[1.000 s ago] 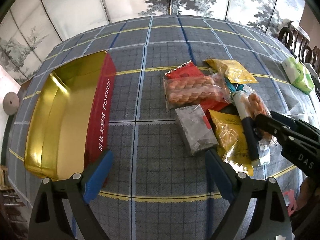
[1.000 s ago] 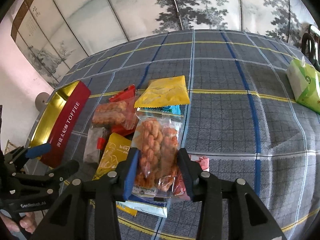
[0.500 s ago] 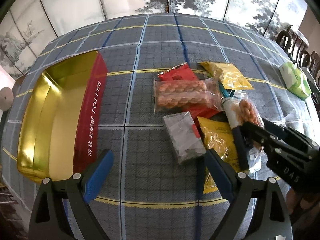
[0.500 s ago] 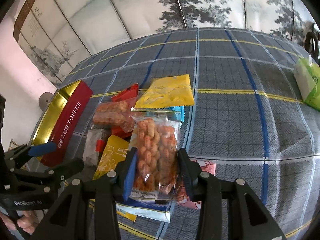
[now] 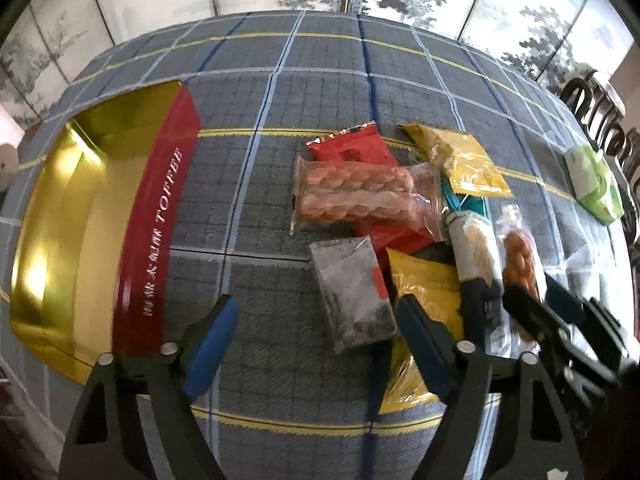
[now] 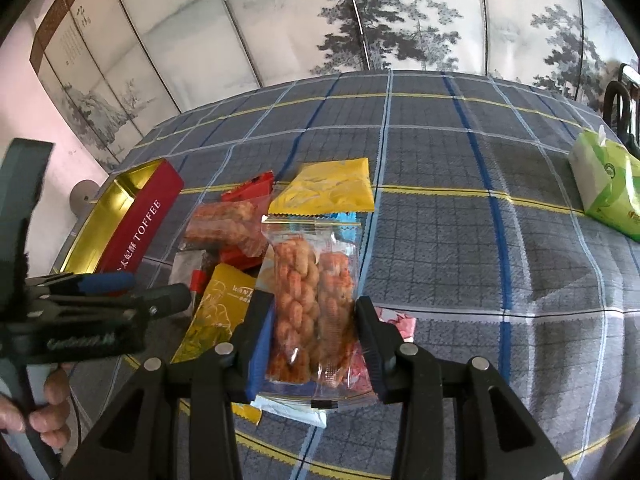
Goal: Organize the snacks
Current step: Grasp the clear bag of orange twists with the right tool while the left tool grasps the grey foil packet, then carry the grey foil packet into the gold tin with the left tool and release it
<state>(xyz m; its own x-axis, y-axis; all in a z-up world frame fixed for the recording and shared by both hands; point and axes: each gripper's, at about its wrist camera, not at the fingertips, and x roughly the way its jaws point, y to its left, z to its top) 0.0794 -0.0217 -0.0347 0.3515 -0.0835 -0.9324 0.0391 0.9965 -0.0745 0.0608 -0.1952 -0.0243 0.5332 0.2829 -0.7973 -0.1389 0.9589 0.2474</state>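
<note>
The snack pile is a mess of overlaps. In the left wrist view the red packet (image 5: 352, 152) is half buried under a clear bag of twists (image 5: 356, 196), and a teal wrapper (image 5: 460, 200) only pokes out below the upper yellow packet (image 5: 468, 160). The lower yellow packet (image 5: 428, 292) is cut off by the left gripper (image 5: 316, 320) finger on the right, and the whole right side of that frame is blurry. In the right wrist view a pink packet (image 6: 396, 320) and a white one (image 6: 288, 408) sit mostly hidden behind the right gripper (image 6: 314, 316).

Right gripper's pads are squeezed onto the sides of a clear bag of orange twists (image 6: 312, 292), low centre of its frame. Left gripper's jaws have just been closing but still stand wide, with the grey packet (image 5: 352, 292) between the tips and no pad pressing on it.

The gold tin with the red side (image 5: 156, 216) sits open at the left of the frame. Bare checked cloth (image 5: 256, 208) runs between it and the pile, plus lots more at the top. The green tissue pack (image 6: 608, 184) sits well apart at the right edge.
</note>
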